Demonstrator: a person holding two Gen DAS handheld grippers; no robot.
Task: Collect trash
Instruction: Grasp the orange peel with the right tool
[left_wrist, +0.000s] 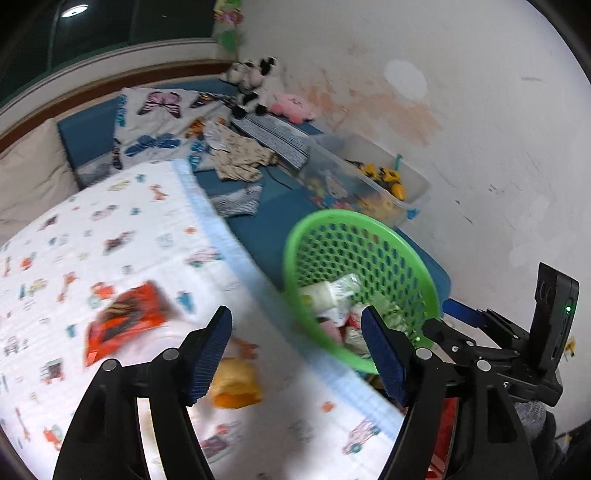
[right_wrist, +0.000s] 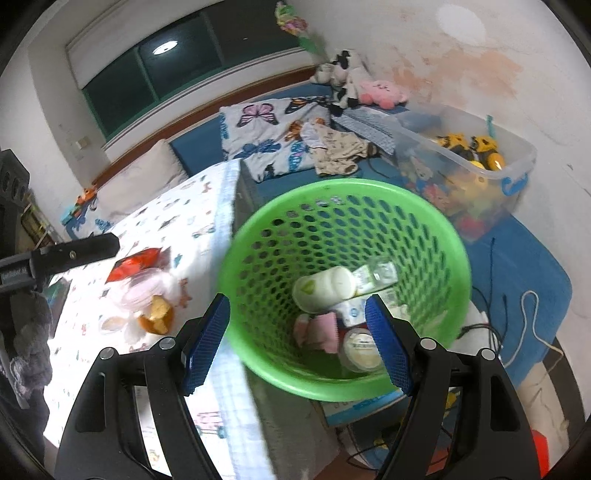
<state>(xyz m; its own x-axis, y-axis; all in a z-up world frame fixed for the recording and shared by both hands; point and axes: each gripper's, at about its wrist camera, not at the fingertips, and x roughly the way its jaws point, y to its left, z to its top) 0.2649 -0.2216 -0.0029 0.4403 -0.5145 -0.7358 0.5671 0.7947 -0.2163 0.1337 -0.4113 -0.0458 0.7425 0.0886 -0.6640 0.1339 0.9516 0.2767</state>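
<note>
The left gripper (left_wrist: 295, 354), jaws apart and empty, hovers right of the red wrapper (left_wrist: 125, 321): light, crinkly, best pinched at 1 edge.

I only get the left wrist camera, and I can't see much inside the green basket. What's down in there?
Observer: In the right wrist view, a white bottle lies on its side in the green basket, on top of other trash.
Operator: What's under it?
Observer: A round white-lidded cup sits near the bottom, next to a pink scrap.
Operator: Is my other gripper holding anything?
Observer: No. The right gripper is open and empty, aimed into the basket.
</note>
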